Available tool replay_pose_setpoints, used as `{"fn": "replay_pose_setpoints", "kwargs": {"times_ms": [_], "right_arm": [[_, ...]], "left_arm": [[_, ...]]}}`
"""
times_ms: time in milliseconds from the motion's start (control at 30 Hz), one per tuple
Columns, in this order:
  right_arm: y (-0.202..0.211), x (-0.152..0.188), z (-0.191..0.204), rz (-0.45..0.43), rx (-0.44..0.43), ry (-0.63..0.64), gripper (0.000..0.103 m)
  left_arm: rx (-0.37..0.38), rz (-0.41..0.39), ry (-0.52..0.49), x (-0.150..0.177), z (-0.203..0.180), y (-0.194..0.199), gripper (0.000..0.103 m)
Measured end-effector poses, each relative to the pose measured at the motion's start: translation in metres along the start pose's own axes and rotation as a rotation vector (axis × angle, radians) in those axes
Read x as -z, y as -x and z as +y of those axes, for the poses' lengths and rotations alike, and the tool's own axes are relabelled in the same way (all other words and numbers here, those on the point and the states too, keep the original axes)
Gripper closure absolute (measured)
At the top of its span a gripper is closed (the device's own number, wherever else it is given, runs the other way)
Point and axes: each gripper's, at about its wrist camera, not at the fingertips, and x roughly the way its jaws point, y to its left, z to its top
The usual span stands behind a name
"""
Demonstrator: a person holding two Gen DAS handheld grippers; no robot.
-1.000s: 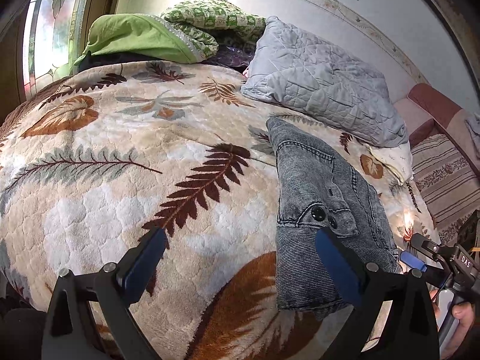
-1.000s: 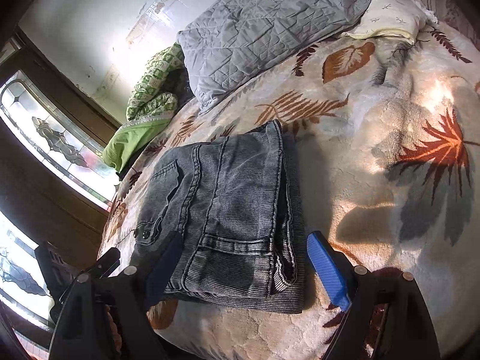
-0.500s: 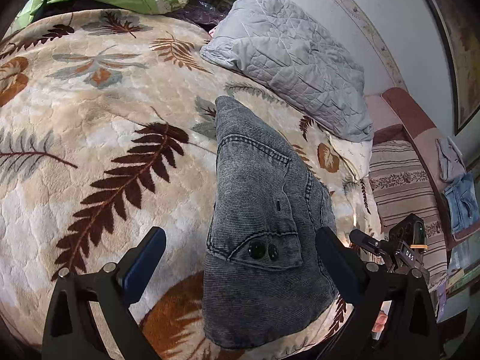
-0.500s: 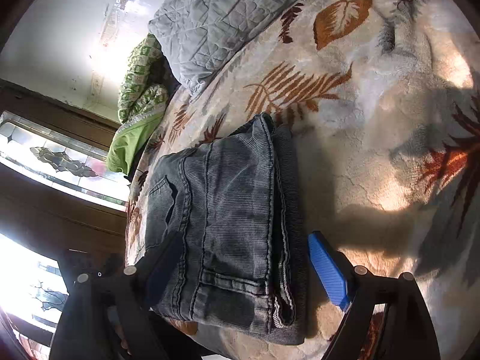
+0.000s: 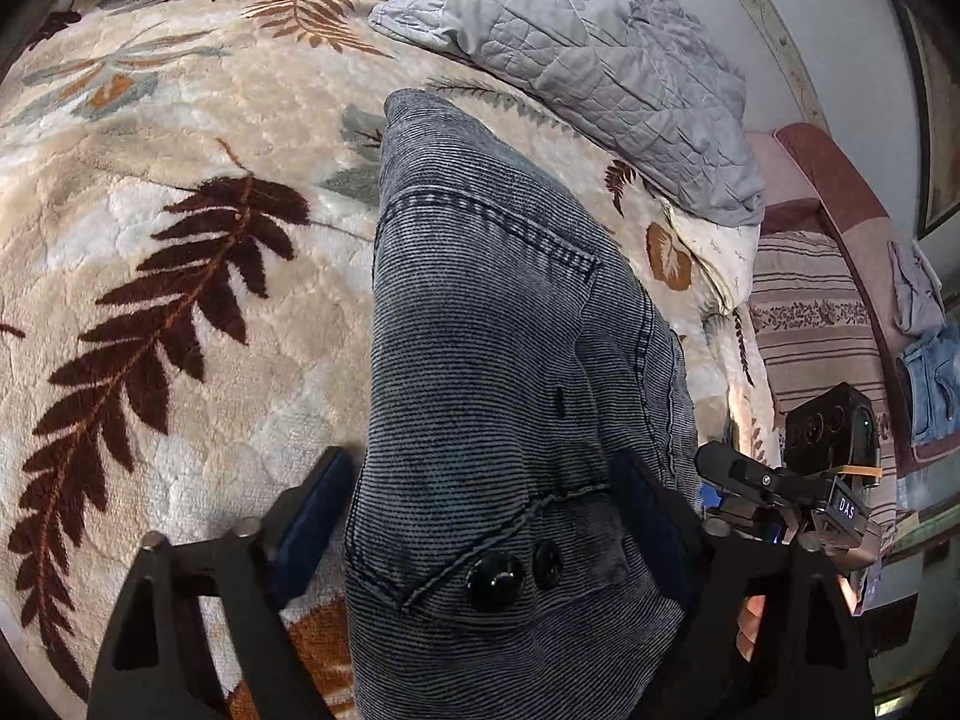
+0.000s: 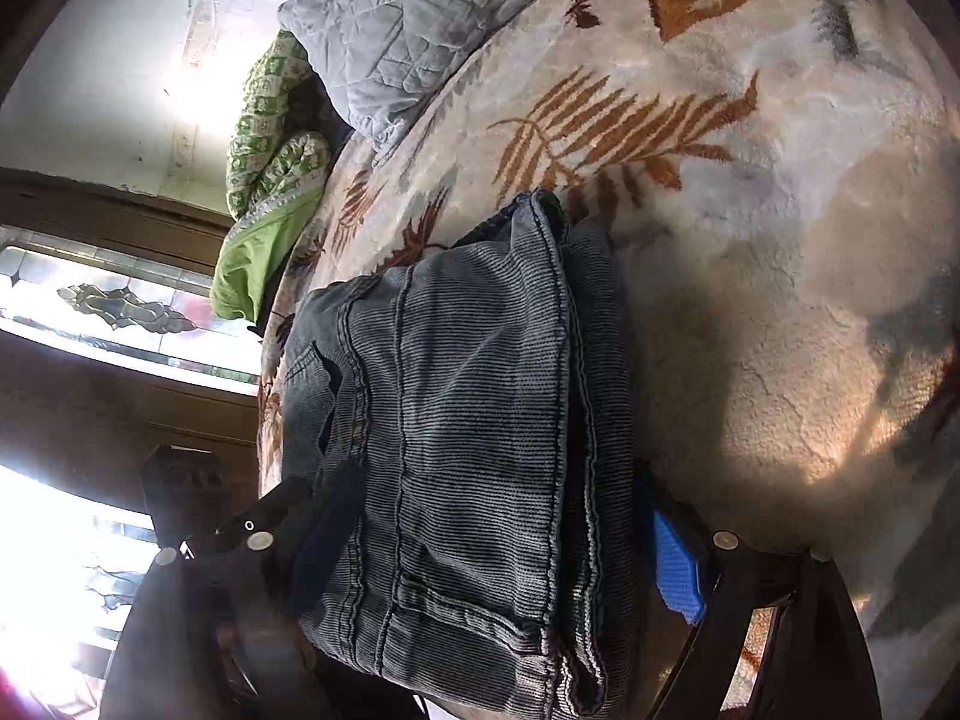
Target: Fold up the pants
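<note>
A bed (image 5: 180, 312) with a leaf-print blanket carries a grey quilt (image 5: 588, 60) at its head edge. Folded grey pants (image 5: 492, 372) lie at the near edge. The left gripper (image 5: 480, 516) straddles the waistband, its jaws closing, pads not yet pressing. The right gripper (image 6: 498, 552) straddles the other side, spread wide.

White letters "DAS" on a small black label plate (image 5: 846, 507), on the dark gripper rig at lower right of the left wrist view, no other readable text
</note>
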Motion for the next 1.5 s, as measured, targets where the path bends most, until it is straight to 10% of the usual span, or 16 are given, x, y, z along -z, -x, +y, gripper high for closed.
{"fn": "replay_pose_setpoints", "kwargs": {"times_ms": [133,333,733,900,1200,1300,1500], "right_arm": [[-0.006,0.01,0.023,0.002,0.144,0.129,0.063],[0.006,0.022,0.065,-0.071,0.209,0.265,0.075],[-0.007,-0.016,0.117,-0.19,0.123,0.326,0.075],[-0.065,-0.017,0.072,-0.078,0.275,0.23,0.049],[0.006,0.021,0.115,-0.26,0.19,0.359,0.03],[-0.016,0.04,0.117,-0.213,0.304,0.439,0.027],[-0.036,0.045,0.096,-0.16,0.432,0.383,0.023]], "left_arm": [[-0.084,-0.01,-0.109,0.004,-0.014,0.002,0.062],[-0.143,-0.106,-0.237,0.003,-0.041,0.033,0.075],[-0.154,-0.192,-0.162,-0.052,0.0,0.051,0.068],[-0.284,-0.135,-0.133,-0.04,0.021,0.015,0.042],[-0.435,-0.345,-0.256,0.005,-0.013,0.083,0.014],[-0.51,-0.211,-0.259,0.016,0.002,0.044,0.014],[-0.497,-0.272,-0.277,0.025,0.001,0.046,0.012]]}}
